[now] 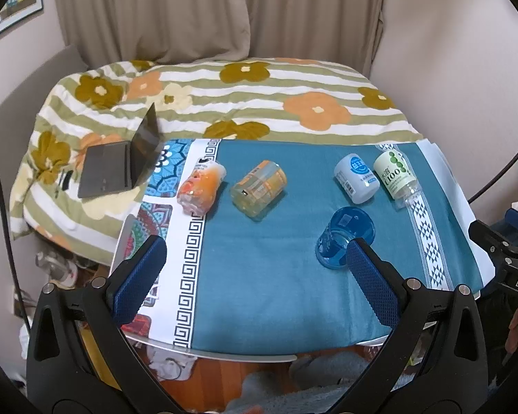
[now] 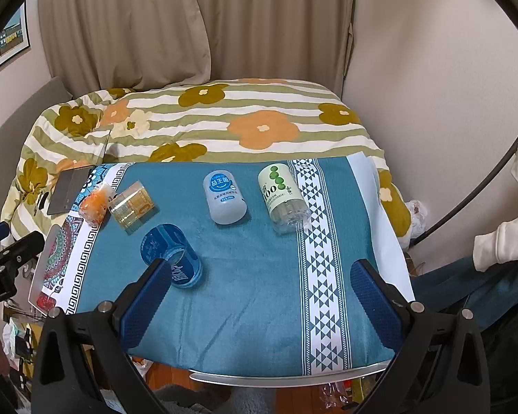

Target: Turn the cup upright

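Left wrist: blue cup (image 1: 343, 236) lies sideways (mouth nearward); both jaws wide, empty.

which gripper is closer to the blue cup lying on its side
Hard to call; perhaps the left. The blue cup lies just past the left gripper's right finger, and just past the right gripper's left finger.

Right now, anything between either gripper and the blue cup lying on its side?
Nothing visible. The blue cup lies on bare teal cloth, just ahead of the open left gripper and open right gripper. The other containers lie farther back.
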